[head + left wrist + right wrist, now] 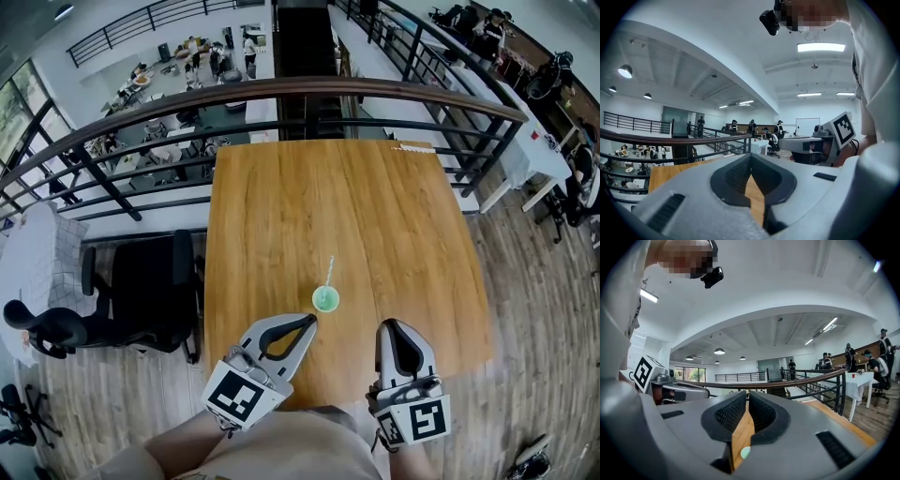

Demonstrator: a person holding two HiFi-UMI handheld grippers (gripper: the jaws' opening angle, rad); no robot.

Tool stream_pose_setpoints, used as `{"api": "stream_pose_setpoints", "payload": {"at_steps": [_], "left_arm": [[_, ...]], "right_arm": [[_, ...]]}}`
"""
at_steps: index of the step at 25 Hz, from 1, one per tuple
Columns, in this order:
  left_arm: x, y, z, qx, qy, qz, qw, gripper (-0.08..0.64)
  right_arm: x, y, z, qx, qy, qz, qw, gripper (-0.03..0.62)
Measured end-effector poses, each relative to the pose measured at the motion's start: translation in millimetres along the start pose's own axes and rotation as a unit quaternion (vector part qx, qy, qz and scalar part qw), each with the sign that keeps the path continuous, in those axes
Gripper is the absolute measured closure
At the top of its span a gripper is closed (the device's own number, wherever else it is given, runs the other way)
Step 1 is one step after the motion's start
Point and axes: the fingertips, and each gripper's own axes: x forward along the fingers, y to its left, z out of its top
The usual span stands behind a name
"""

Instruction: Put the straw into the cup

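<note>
A small green cup (325, 299) stands on the wooden table (375, 206), near its front edge. A thin pale straw (329, 272) rises out of the cup and leans away from me. My left gripper (311, 321) is shut and empty, with its tip just short of the cup's near left side. About a hand's width to the cup's right, my right gripper (390, 325) is shut on nothing. In the right gripper view the cup (745, 452) shows as a pale green spot through the gap behind the closed jaws. The left gripper view shows only table between the jaws.
A curved wooden handrail on black bars (309, 89) runs just beyond the table's far edge, over a drop to a lower floor. A black office chair (141, 291) stands left of the table. A white table (525, 141) is at the right.
</note>
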Motion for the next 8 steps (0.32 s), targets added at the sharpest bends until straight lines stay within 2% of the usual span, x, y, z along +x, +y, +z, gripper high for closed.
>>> {"api": "stream_pose_setpoints", "payload": {"at_steps": [8], "left_arm": [[2.2,-1.8,-0.8,0.002,0.002,-0.001,1.0000,0.548]], "right_arm": [[0.0,-2.8,1.2,0.016,-0.003,0.004,1.000,0.560]]}}
